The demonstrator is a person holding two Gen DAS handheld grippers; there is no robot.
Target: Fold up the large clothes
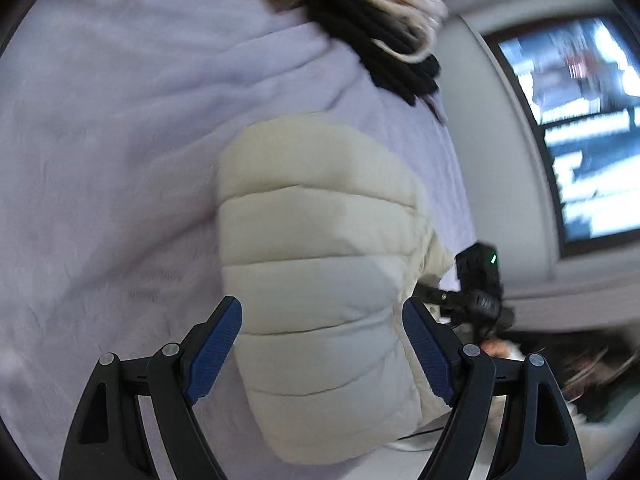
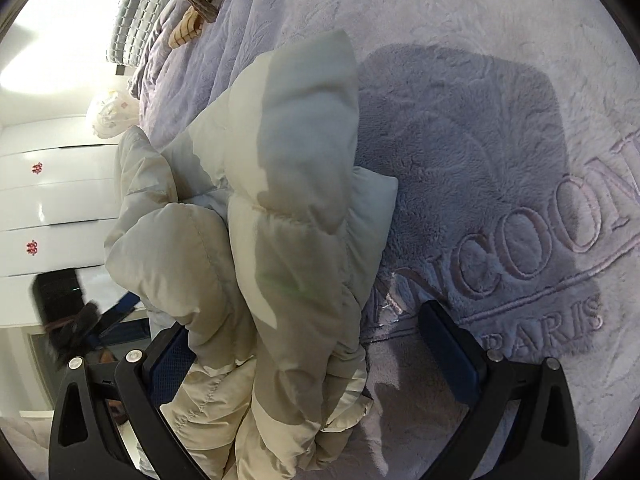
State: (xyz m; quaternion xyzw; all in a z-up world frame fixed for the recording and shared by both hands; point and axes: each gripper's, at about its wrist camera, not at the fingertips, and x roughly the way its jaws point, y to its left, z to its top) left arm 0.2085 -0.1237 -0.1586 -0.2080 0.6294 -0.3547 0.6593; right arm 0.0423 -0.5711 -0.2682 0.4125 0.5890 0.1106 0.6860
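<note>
A cream puffer jacket (image 1: pixel 316 264) lies on a lilac fleece blanket (image 1: pixel 104 160). In the left wrist view its quilted panel runs up from between my fingers. My left gripper (image 1: pixel 322 306) is open, its blue pads standing on either side of the panel. The right gripper's black body (image 1: pixel 480 292) shows just past the jacket's right edge. In the right wrist view the jacket (image 2: pixel 272 216) is bunched in a heap on the blanket (image 2: pixel 500 120). My right gripper (image 2: pixel 304 320) is open wide; cloth drapes over its left finger and the right pad (image 2: pixel 452 344) stands apart from it.
A pile of black and beige clothes (image 1: pixel 380 40) lies at the blanket's far end. A window (image 1: pixel 580 120) is at the right. White cupboard doors (image 2: pixel 48 200), a grey quilted mattress edge (image 2: pixel 140 12) and a white bag (image 2: pixel 108 116) lie beyond the bed's edge.
</note>
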